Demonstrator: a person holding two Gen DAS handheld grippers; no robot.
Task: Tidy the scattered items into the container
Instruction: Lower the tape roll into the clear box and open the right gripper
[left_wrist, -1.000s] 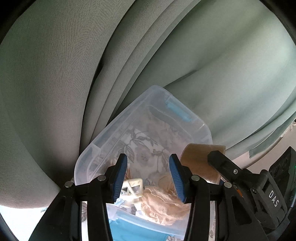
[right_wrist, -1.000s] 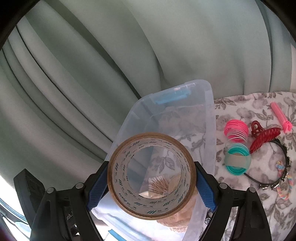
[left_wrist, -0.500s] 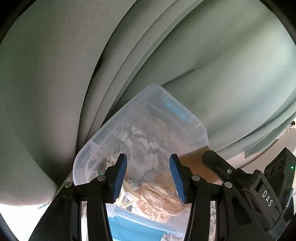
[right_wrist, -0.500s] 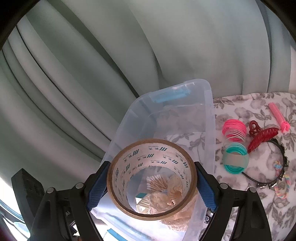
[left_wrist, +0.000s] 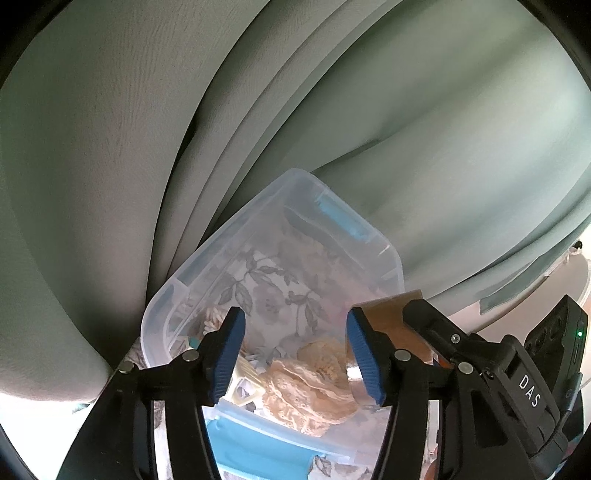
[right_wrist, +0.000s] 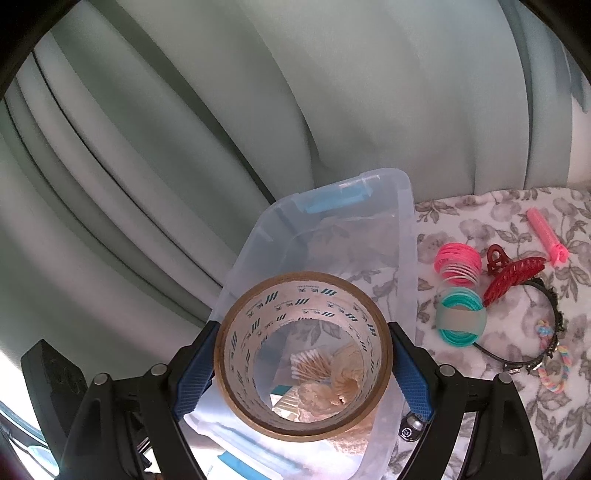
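The right tool (right_wrist: 301, 367) pinches the tape roll (right_wrist: 303, 354) above the clear container (right_wrist: 369, 236).

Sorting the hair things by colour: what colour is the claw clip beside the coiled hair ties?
Dark red, translucent claw clip; the right wrist view shows it best.

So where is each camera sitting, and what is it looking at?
Left wrist: sits on the left gripper, looking down along its blue jaws into the clear container by the green curtain; its jaws have just been opening and grip nothing; the right gripper's black body shows beside it.
Right wrist: sits on the right gripper, looking through the tape roll that its jaws clamp, into the container; hair things lie on the flowered cloth.
Both share the container, the lacy items inside, the curtain.
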